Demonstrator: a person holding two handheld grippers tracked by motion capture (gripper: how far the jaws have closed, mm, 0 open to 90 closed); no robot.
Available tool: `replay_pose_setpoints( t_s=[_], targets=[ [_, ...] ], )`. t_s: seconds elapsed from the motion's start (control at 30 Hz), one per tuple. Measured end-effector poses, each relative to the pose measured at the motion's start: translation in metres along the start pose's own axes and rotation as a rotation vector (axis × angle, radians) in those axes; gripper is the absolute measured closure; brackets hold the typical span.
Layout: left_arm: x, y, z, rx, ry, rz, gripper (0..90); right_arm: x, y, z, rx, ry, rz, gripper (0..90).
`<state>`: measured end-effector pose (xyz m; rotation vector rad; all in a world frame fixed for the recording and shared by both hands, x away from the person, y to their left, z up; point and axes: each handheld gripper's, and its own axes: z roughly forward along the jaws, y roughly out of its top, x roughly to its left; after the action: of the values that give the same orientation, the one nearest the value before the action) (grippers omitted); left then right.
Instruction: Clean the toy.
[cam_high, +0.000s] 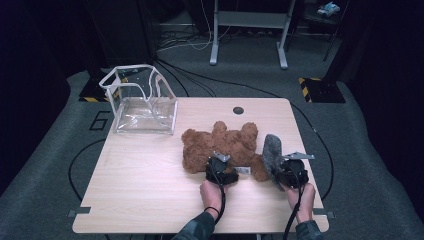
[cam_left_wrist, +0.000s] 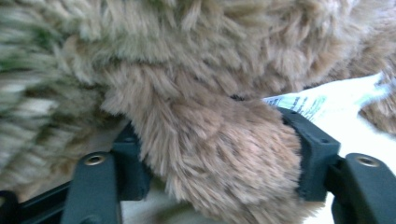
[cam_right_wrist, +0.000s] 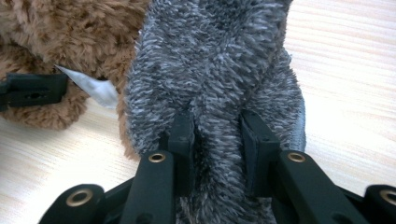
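A brown plush bear (cam_high: 225, 145) lies on the wooden table (cam_high: 145, 185), right of the middle. My left gripper (cam_high: 221, 165) meets its near edge. In the left gripper view the jaws (cam_left_wrist: 217, 163) press on both sides of a thick furry limb (cam_left_wrist: 219, 154) of the bear, with a white label (cam_left_wrist: 322, 100) just behind. A grey fuzzy plush piece (cam_high: 272, 150) stands up beside the bear's right side. My right gripper (cam_high: 280, 172) is shut on its lower part, the pads sunk into the grey pile (cam_right_wrist: 217, 140). The bear's fur (cam_right_wrist: 70, 32) and its label (cam_right_wrist: 91, 88) lie to the left there.
A clear plastic bag with white trim (cam_high: 142, 102) stands open at the table's far left corner. A dark round hole (cam_high: 238, 110) sits near the far edge. Cables and a metal frame (cam_high: 250, 30) are on the floor beyond.
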<state>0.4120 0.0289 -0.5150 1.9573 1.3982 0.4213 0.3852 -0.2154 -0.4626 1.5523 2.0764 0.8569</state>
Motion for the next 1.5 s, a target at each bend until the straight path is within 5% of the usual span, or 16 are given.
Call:
replay_pose_setpoints(
  t_s=[0.33, 0.57, 0.83, 1.0, 1.23, 1.5],
  targets=[
    [0.016, -0.004, -0.016, 0.018, -0.018, 0.116, 52.4, -0.002, -0.002, 0.001, 0.005, 0.000, 0.014, 68.7],
    [0.023, -0.007, -0.019, -0.011, 0.000, 0.120, 61.1, -0.002, -0.002, 0.001, 0.006, -0.006, 0.011, 68.7],
    [0.003, -0.014, -0.011, -0.016, 0.053, 0.059, 31.3, 0.002, 0.001, 0.003, 0.004, 0.001, 0.004, 68.7],
    [-0.006, -0.020, -0.008, -0.032, 0.088, 0.071, 27.8, 0.003, 0.000, 0.003, 0.005, 0.006, 0.013, 68.6],
    [-0.004, -0.018, -0.007, -0.060, 0.083, 0.034, 54.1, -0.001, -0.001, 0.001, 0.003, 0.001, 0.012, 68.7],
    [0.008, -0.016, -0.013, -0.051, 0.038, 0.022, 65.5, 0.001, -0.001, 0.001, 0.009, 0.004, 0.020, 68.7]
  ],
)
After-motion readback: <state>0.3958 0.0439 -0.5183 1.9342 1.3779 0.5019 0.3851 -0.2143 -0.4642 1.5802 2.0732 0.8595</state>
